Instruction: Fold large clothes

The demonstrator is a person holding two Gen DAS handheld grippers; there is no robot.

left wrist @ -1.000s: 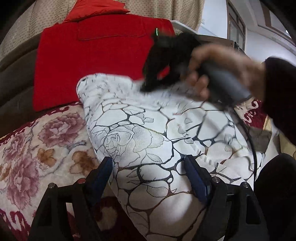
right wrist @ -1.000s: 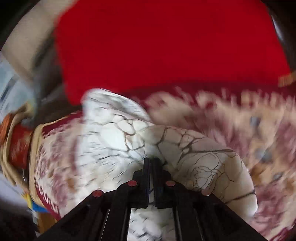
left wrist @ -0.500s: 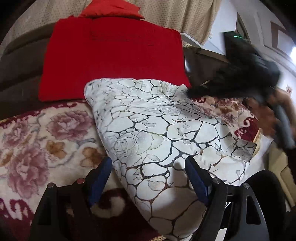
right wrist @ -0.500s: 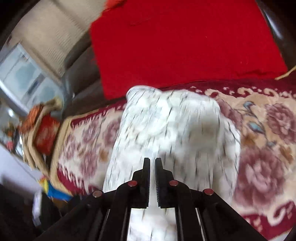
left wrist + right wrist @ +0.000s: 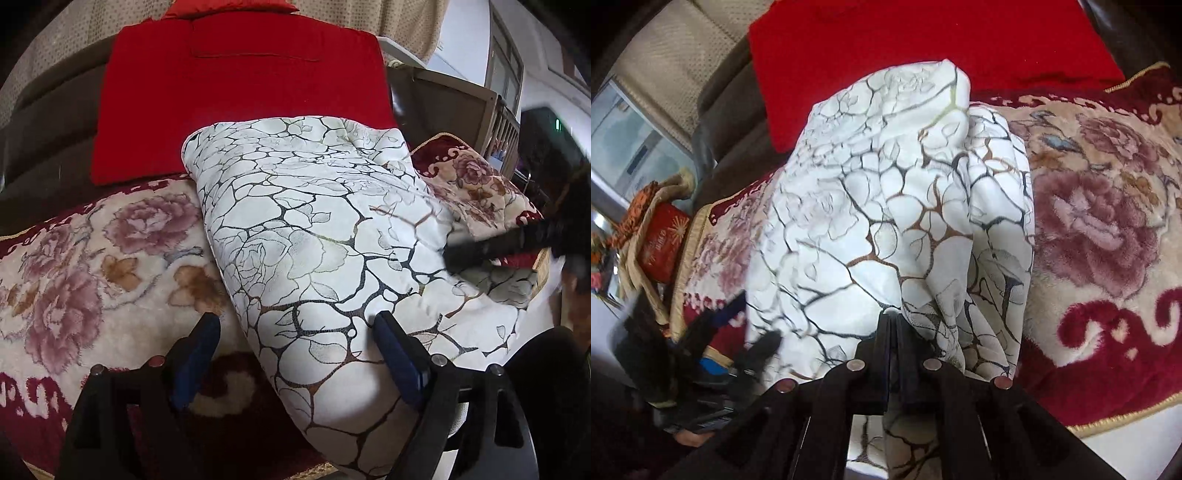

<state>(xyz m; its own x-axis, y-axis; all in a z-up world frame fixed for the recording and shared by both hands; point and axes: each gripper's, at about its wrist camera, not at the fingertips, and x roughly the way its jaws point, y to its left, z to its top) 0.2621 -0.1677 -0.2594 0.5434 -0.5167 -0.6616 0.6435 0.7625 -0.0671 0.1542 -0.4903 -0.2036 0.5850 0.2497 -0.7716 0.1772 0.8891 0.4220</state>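
Jaws: right gripper [image 5: 892, 325] clamped on white patterned garment [image 5: 871, 206], left gripper [image 5: 295, 354] just widened, straddling loose cloth at my 12. Risk: the thin pinch slips and the fold collapses.

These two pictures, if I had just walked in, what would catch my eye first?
Most likely the white cloth veined with black crackle lines, heaped in the middle of a rose-patterned blanket. Behind it a bright red cushion leans on the sofa back. Nearest the camera, the left gripper stands open astride the cloth's near end, while the right gripper is shut on a lifted fold.
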